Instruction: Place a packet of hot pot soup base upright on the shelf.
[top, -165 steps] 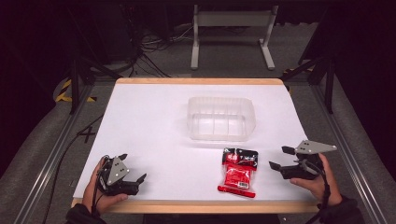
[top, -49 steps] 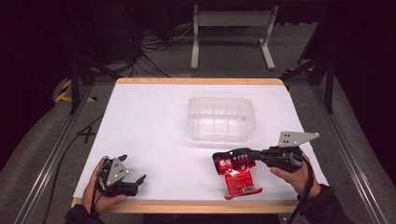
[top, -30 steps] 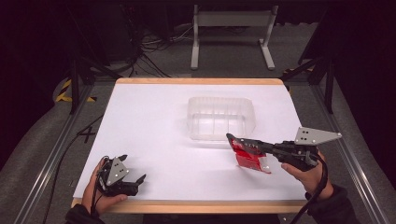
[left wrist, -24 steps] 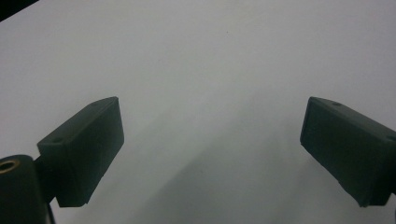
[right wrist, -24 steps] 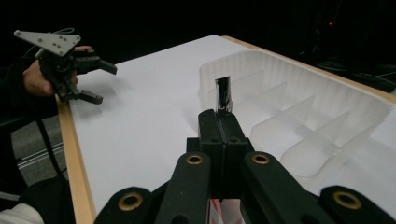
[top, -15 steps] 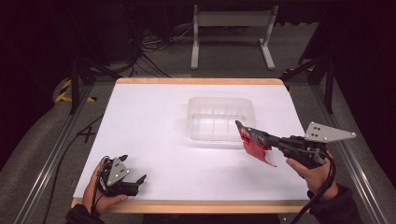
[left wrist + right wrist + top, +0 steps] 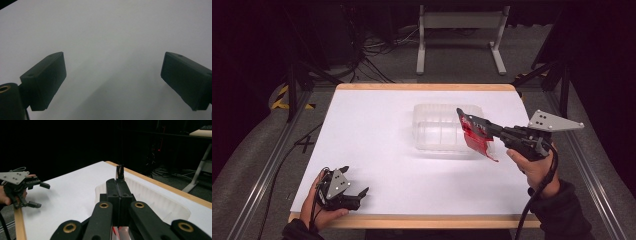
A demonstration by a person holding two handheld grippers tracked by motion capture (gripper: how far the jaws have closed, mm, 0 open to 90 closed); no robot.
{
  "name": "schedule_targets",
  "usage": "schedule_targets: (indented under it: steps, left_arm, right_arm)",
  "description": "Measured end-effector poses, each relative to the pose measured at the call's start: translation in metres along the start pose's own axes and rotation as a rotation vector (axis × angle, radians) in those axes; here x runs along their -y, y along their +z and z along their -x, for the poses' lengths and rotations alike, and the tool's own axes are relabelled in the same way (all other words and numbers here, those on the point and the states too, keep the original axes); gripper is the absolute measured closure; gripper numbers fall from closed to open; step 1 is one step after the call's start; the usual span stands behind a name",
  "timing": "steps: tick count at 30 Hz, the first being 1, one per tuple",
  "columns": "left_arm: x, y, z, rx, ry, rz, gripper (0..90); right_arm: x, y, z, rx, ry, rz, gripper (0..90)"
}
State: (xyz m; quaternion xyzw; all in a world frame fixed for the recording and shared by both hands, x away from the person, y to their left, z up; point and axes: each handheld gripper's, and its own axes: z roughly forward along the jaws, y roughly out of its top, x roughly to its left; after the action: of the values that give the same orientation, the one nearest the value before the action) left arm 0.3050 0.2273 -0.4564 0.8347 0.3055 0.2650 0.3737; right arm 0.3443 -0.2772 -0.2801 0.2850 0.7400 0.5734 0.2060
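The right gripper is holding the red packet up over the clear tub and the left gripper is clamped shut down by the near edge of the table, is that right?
Not quite: the left gripper is open, its jaws wide apart with nothing between them in the left gripper view. The rest holds: the right gripper holds the red packet over the clear tub.

Lab recording rig; white table [image 7: 377, 130], aluminium frame rails [image 7: 259, 172], floor cables [image 7: 377, 50], dark surroundings

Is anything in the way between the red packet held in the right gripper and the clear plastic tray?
Nothing visible. The right gripper holds the red packet in the air at the right edge of the clear plastic tray, whose top is open. The left gripper rests far off at the table's near left corner.
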Motion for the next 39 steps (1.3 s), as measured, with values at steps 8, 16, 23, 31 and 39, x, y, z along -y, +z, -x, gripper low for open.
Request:
schedule_targets:
  steps: [8,16,23,31,39]
  left_arm:
    - [0.000,0.000,0.000,0.002,0.003,0.002,6.8]
    - [0.000,0.000,0.000,0.003,0.001,0.003,6.8]
    - [0.000,0.000,0.000,0.001,-0.005,0.010,6.5]
    - [0.000,0.000,0.000,0.006,-0.006,0.011,6.4]
    - [0.000,0.000,-0.001,0.009,-0.010,0.012,6.4]
  right_arm:
    - [-0.014,0.028,0.005,0.046,0.020,0.001,90.0]
    - [-0.018,0.046,0.008,0.056,0.034,-0.009,90.0]
    - [-0.017,0.068,0.011,0.067,0.063,-0.018,90.0]
    - [-0.015,0.090,0.013,0.084,0.080,-0.024,90.0]
    - [-0.011,0.115,0.017,0.127,0.092,-0.029,90.0]
